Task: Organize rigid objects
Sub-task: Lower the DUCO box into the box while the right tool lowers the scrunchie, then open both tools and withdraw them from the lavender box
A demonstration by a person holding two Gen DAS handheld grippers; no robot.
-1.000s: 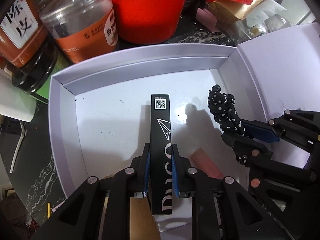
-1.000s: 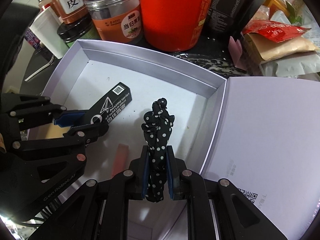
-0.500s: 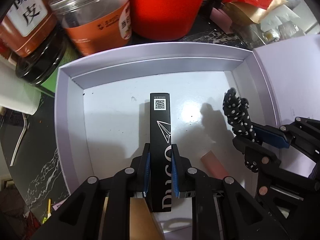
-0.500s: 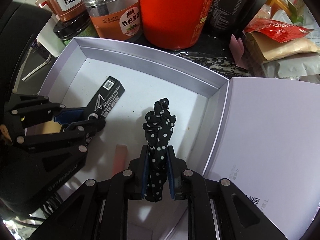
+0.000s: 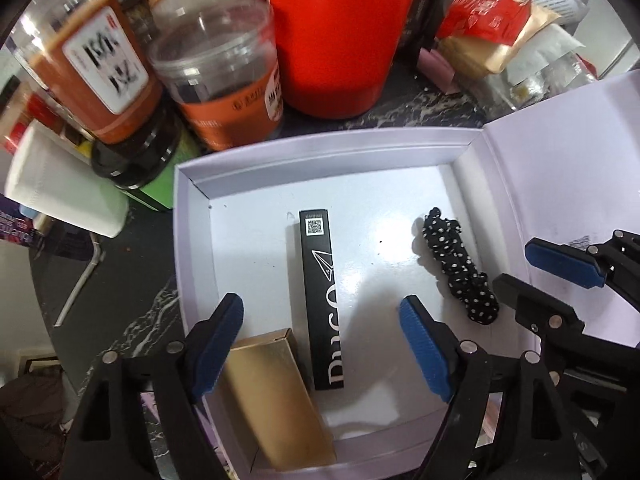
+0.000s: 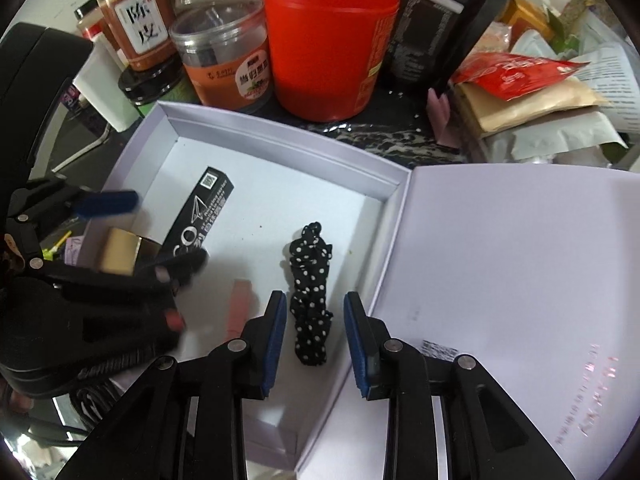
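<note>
- I'm working over a dark marbled counter [image 5: 132, 292] crowded with jars, a red canister [image 6: 332, 40] and packets; the open white box [image 5: 192, 240] sits just in front of that canister, its lid [image 6: 520, 260] folded flat to the side.
- The black carton [image 5: 322, 300] lies flat on the box floor, roughly mid-box, with a gold carton [image 5: 276, 396] just beside it at the near end.
- My left gripper [image 5: 322, 348] has just been opening: its fingers [image 5: 216, 340] are spread wide on either side of the black carton, pressing nothing.
- The polka-dot scrunchie [image 6: 310, 300] lies on the box floor near the lid-side wall, well apart from the black carton.
- My right gripper [image 6: 316, 340] has also just been opening; the scrunchie sits between the fingers, but I see gaps on both sides, so it is released.
- A pink stick [image 6: 238, 304] lies on the box floor between scrunchie and black carton.
- I judge both placements done; whether the clutter behind the box belongs to the job, I cannot tell.
</note>
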